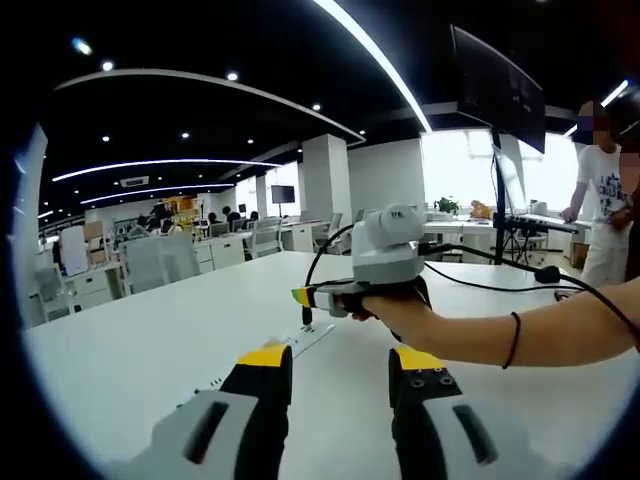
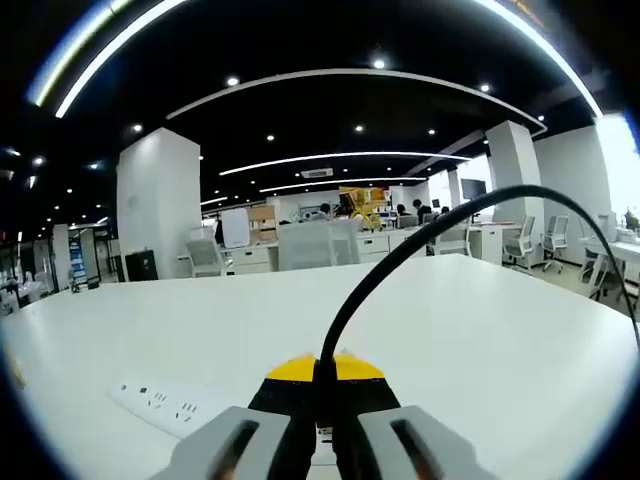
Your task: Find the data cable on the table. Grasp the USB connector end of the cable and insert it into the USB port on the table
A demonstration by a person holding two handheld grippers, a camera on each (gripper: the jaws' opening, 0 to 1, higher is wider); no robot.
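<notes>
The right gripper (image 2: 325, 370) is clamped shut on the black cable (image 2: 400, 262), which rises from between its yellow tips and arcs away to the right over the white table (image 2: 480, 330). In the left gripper view the same tool, held in a hand (image 1: 392, 303), hovers just above the table. A short dark stub (image 1: 306, 318) hangs below its tips, most likely the plug end, though it is too small to be sure. A white power strip (image 2: 165, 398) lies flat on the table, just left of the right gripper's jaws in its own view and close beneath its tips as seen from the other side. The left gripper (image 1: 341, 358) hangs near, jaws spread apart and holding nothing. So the grasp looks done, and the step in hand is bringing the plug to the strip. The next move calls for lowering the plug squarely into its opening — which opening that is cannot be told from here — while the slack cable is kept from pulling it askew.
</notes>
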